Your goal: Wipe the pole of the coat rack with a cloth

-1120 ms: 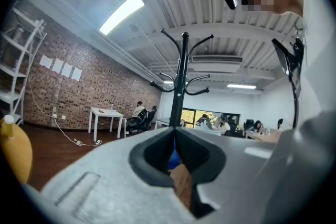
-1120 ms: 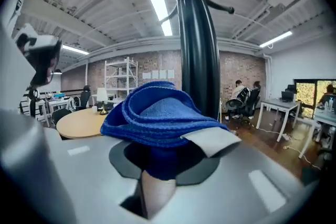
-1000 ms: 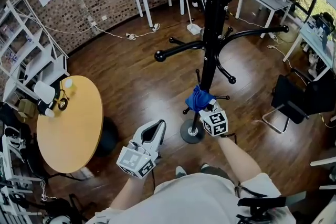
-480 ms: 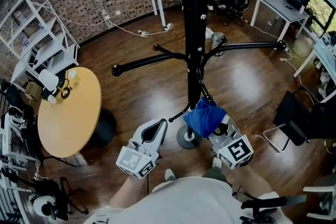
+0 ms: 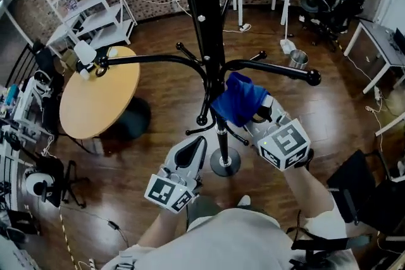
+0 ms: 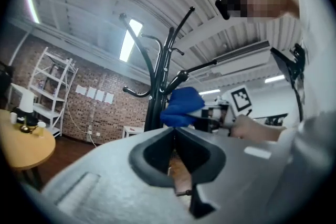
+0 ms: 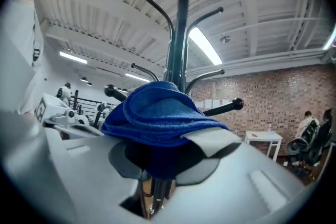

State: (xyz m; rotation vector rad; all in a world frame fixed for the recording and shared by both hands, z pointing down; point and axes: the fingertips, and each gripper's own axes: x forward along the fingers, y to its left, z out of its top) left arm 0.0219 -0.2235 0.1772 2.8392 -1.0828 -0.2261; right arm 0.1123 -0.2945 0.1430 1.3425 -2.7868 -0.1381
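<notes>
Blue cloth is being pinched in the right claw, its jaws closing on a bunched fold so the loose bulk is spilling forward as a pad. Just ahead of that claw, the cloth appears to be pressing against the black pole at the height of the lower hooks, which is likely the wiping contact the task wants. The left claw is hanging lower and to the side, jaws together on nothing, seemingly idling out of the stroke's way. Between the two claws the base is standing on the wood floor, and a round surface is sitting well off beyond the left claw.
</notes>
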